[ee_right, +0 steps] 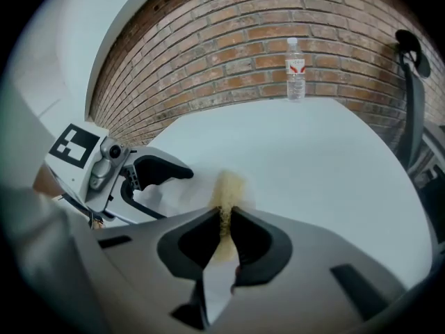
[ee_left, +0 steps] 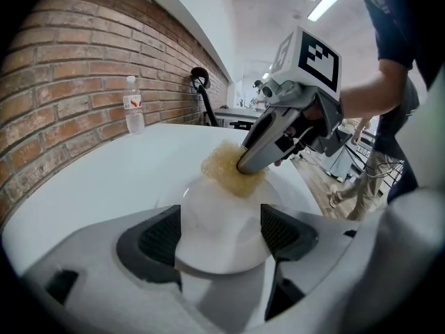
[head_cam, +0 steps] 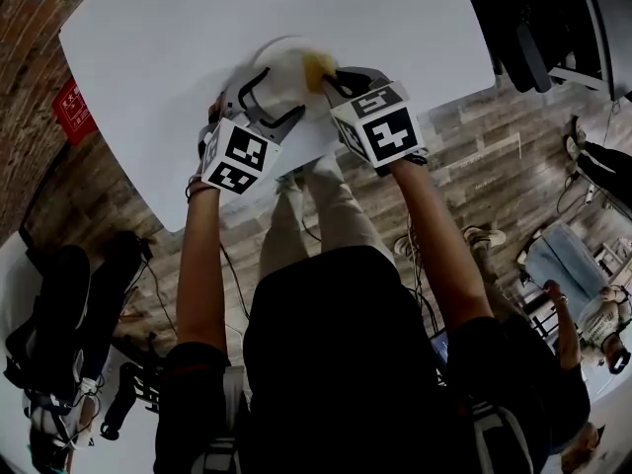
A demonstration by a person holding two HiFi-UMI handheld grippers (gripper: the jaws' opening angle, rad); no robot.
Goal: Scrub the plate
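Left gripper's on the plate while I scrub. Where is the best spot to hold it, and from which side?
Take the plate at its near edge, coming from your own side, opposite the sponge that the right gripper presses on the far rim. The plate is small and round, so the left gripper can span it there, one jaw on each side, leaving the face free to scrub.

White rounded tabletop (head_cam: pixel 168 28) bearing a white round plate (ee_left: pixel 222 225) and, well apart, an upright clear plastic water bottle (ee_right: pixel 295 69) (red-labelled).
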